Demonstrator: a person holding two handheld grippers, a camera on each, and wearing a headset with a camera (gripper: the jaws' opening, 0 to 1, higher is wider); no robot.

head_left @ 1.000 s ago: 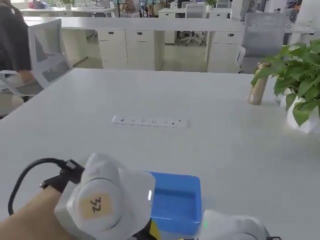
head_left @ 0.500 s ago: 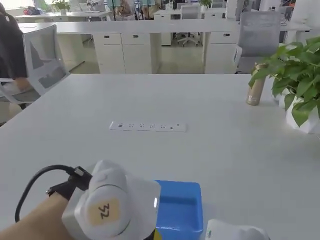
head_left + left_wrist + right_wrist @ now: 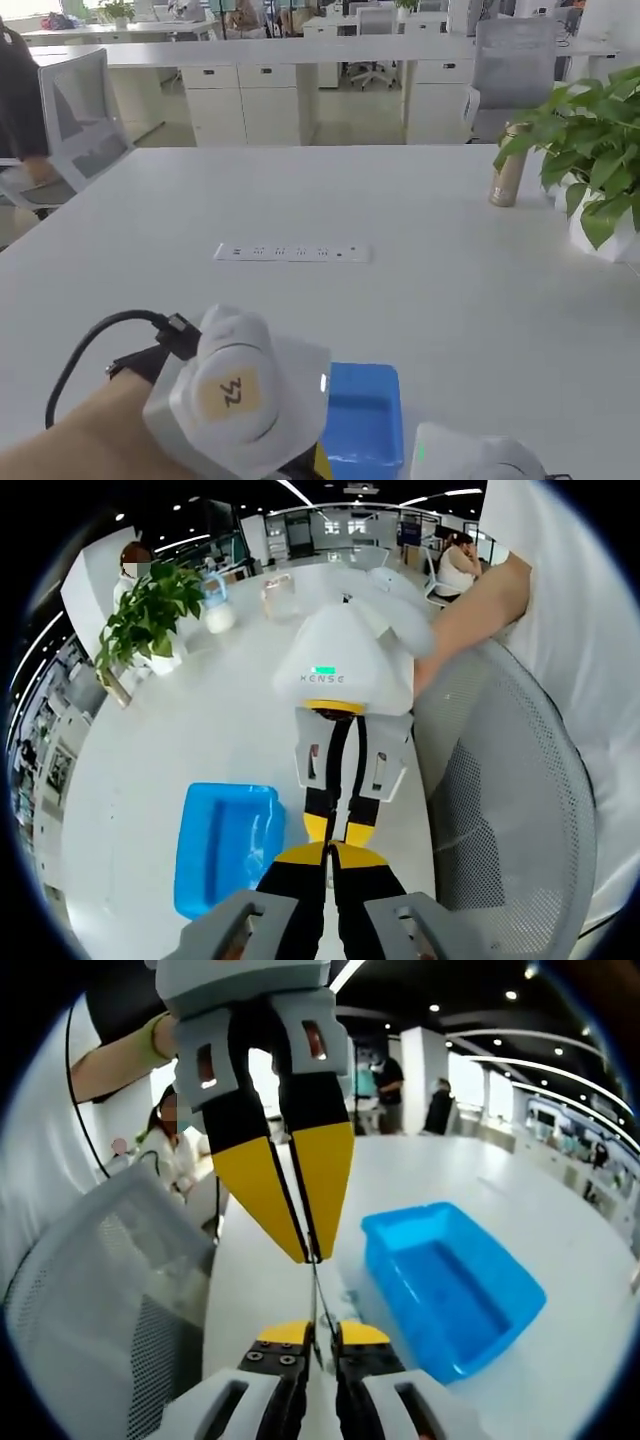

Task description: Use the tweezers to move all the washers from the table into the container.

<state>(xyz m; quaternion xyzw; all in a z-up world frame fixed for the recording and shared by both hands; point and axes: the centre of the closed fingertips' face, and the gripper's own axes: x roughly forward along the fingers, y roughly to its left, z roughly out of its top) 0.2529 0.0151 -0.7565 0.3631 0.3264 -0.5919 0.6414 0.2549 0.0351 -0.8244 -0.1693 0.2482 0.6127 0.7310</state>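
The left gripper [image 3: 311, 1252] and the right gripper [image 3: 314, 1336] are facing each other tip to tip at the near edge of the table [image 3: 420, 220]. The thin tweezers [image 3: 313, 1295] are running straight between them. The right gripper's jaws are pinching together on one end of the tweezers. The left gripper's yellow jaw tips are closing to a point on the other end.

The blue container [image 3: 455, 1295] is sitting on the table just beside the two grippers. In the head view it is lying at the near edge, between the left gripper's white housing and the right gripper's.

A power strip [image 3: 292, 253] is lying flat farther out, near the middle of the table. A bottle [image 3: 507, 170] is standing upright at the far right, with a plant [image 3: 590, 130] just to its right. In the left gripper view a mesh chair [image 3: 500, 810] is showing beside the table edge, next to the person's arm.
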